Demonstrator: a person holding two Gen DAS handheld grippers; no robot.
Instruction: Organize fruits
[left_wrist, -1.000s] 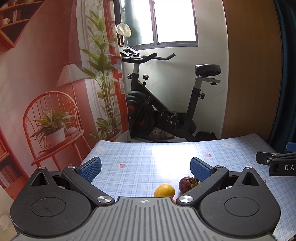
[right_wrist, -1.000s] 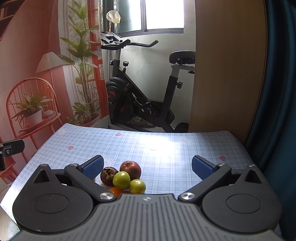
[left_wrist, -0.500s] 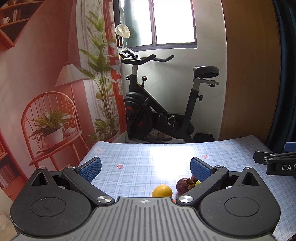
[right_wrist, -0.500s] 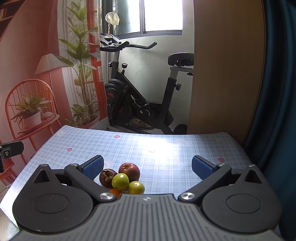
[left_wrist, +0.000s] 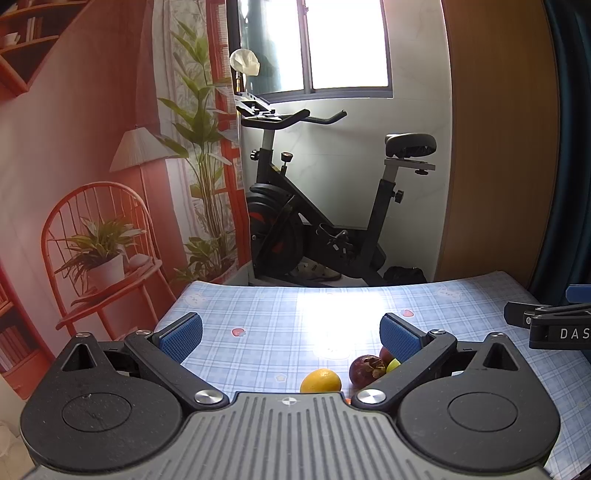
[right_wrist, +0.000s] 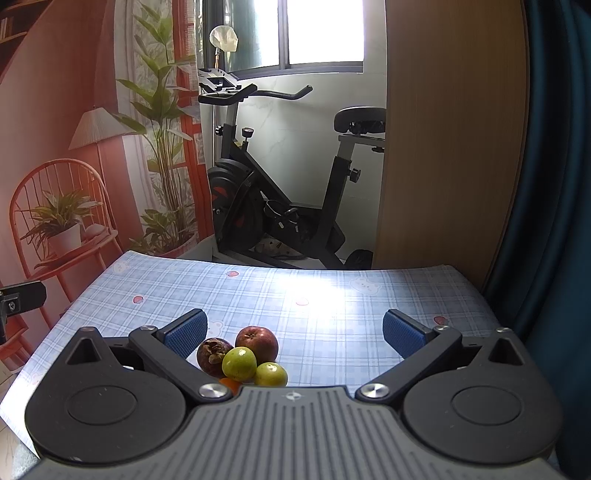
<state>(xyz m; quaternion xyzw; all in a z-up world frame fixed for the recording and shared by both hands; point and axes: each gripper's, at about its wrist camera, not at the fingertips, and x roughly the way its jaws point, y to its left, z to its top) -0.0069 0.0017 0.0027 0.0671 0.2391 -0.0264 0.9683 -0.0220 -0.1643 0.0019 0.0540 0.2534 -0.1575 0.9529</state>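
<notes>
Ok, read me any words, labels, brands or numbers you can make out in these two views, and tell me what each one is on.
"DAS": white letters on the black body of the right claw, cut off by the left wrist view's right edge, so the word may run on.
Exercise bike console: any display or markings are too small to read.
Checked tablecloth: only strawberry and bear pictures, no text.
Fruits, including the mangosteen: no stickers or labels visible.

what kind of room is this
Probably a spare room at home used for recording: an exercise bike stands by a window, and a printed backdrop hangs behind the plaid-covered table.
</notes>
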